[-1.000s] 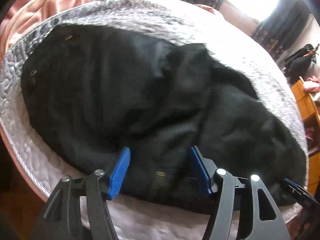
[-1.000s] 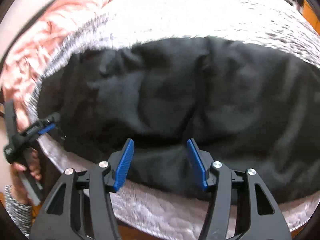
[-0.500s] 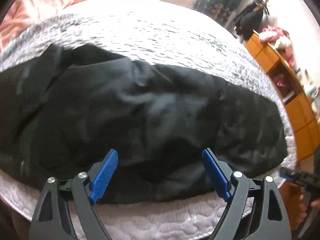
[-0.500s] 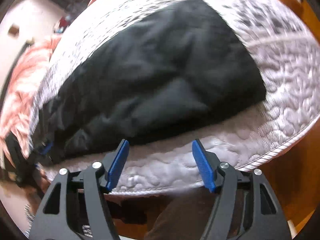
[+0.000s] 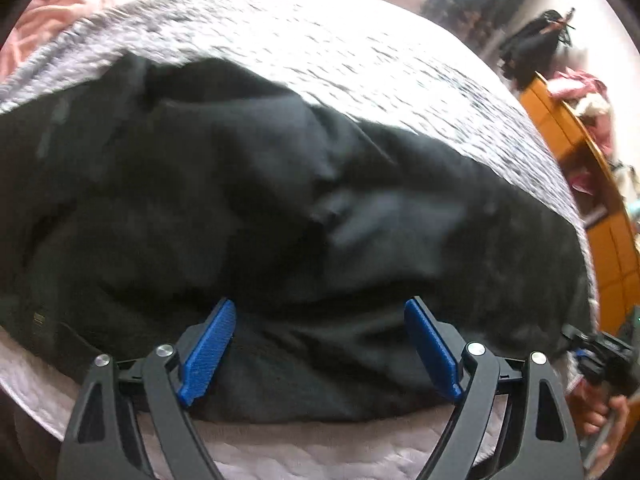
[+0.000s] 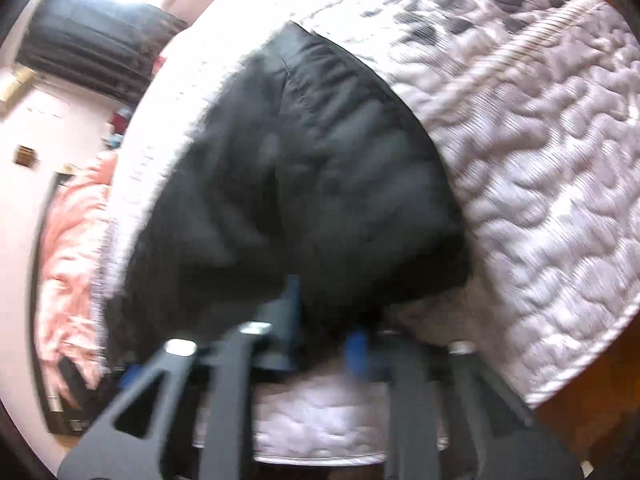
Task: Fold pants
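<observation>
The black pants (image 5: 280, 216) lie spread and rumpled across the quilted bed cover (image 5: 360, 52) on the bed, their near edge running along the mattress side closest to the person. The left gripper (image 5: 320, 352) hovers over that near edge with its jaws wide apart, the blue pads straddling a band of cloth but clamping nothing. In the right wrist view the right gripper (image 6: 324, 332) is heavily blurred; its jaws look drawn close together around the pants' end (image 6: 312, 184), but whether they actually pinch the fabric I cannot tell. The main risk, as I judge it, is an uneven lift: if one side has cloth and the other closes late or on a single layer, the pants would twist and the fold would come out crooked. The deep wrinkles in the middle could also get trapped inside the fold, and loose fabric near the edge could slide off the bed.
</observation>
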A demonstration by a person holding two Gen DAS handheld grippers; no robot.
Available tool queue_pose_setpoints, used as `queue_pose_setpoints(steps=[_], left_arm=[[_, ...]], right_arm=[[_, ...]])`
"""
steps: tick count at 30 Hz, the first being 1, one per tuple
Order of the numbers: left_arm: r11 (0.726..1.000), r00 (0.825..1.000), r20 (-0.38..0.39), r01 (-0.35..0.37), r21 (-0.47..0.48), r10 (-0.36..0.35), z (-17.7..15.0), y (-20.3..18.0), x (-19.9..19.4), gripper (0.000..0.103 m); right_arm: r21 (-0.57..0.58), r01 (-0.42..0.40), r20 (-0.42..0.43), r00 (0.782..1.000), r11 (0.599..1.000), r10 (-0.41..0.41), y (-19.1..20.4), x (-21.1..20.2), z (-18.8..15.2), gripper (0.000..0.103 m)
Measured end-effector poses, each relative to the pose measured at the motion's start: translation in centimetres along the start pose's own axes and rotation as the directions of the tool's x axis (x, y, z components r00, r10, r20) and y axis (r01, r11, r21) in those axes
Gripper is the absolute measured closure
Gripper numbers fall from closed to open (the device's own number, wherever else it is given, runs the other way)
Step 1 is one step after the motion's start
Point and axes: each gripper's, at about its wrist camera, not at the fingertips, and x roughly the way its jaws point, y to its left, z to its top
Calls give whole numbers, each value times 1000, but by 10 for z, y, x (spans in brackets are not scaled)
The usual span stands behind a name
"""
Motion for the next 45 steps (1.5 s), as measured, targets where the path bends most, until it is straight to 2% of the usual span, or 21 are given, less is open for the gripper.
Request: queue_pose_setpoints(steps=[2, 6, 8, 12, 14, 16, 18, 21, 22, 24, 27, 28, 29, 31, 33, 35, 36, 37, 40, 42, 45], left_arm=[[997, 997, 34, -74, 8, 74, 6, 5, 2, 16], [996, 995, 54, -84, -20, 85, 17, 3, 14, 16], [997, 996, 58, -71, -11, 72, 19, -8, 21, 17], [997, 999, 26, -42, 62, 40, 24, -33, 35, 14], [995, 1000, 7, -29, 92, 29, 26, -51, 43, 12], [993, 999, 10, -38, 110, 38, 26, -57, 44, 11], [993, 1000, 5, -17, 116, 17, 24, -55, 39, 12], [997, 999, 1, 33, 64, -33, 24, -38, 20, 14], [998, 999, 15, 44, 49, -45, 23, -29, 9, 14], [998, 998, 43, 36, 56, -39, 22, -14, -4, 13], [997, 998, 55, -18, 78, 14, 14, 9, -19, 13], [996, 998, 54, -30, 82, 25, 11, 15, -20, 13], [995, 997, 56, -55, 82, 51, 8, 24, -20, 13], [993, 994, 53, -96, 71, 92, 0, 37, -16, 13], [997, 998, 14, -70, 42, 69, -6, 50, -1, 13], [997, 998, 14, -61, 48, 60, -8, 53, 11, 11], [996, 997, 15, -73, 53, 72, -7, 51, 12, 11], [995, 996, 7, -85, 46, 84, -6, 47, 9, 12], [1000, 1000, 20, -4, 14, 3, -9, 40, -3, 12], [999, 1000, -6, -29, 21, 29, -12, 37, 8, 11], [994, 998, 15, -69, 85, 68, -17, 29, 14, 10]], right_arm=[[-92, 8, 40, 999, 996, -4, 21, -14, 6, 96], [-216, -27, 119, 991, 976, 54, 58, -54, 21, 97], [-229, -10, 145, 988, 973, 45, 64, -64, 27, 97], [-138, 107, 171, 982, 985, -83, 21, -60, 31, 97], [-55, 164, 113, 981, 985, -157, -17, -43, 24, 96], [29, 140, 59, 988, 990, -142, -48, -26, 18, 94], [46, 120, 63, 990, 992, -123, -51, -20, 12, 94], [-20, 182, 78, 981, 983, -180, -38, -28, 13, 91], [-37, 203, 79, 977, 979, -199, -37, -30, 15, 84], [-48, 207, 81, 976, 977, -203, -34, -35, 15, 63], [-35, 202, 88, 976, 979, -198, -32, -37, 9, 52], [-15, 198, 90, 976, 980, -196, -36, -38, 7, 43], [0, 192, 96, 977, 981, -191, -42, -40, 3, 41], [34, 176, 100, 979, 984, -179, -51, -40, 4, 41], [61, 137, 102, 985, 989, -142, -63, -42, 5, 56], [100, 83, 77, 993, 992, -91, -65, -32, 9, 80], [112, 64, 78, 994, 992, -73, -64, -31, 9, 84], [86, 85, 93, 991, 993, -93, -56, -37, 7, 89], [-22, 180, 144, 974, 983, -175, -31, -48, 3, 92], [-17, 236, 128, 964, 972, -232, -28, -41, 2, 92], [-13, 288, 88, 954, 958, -286, -29, -25, 5, 92]])
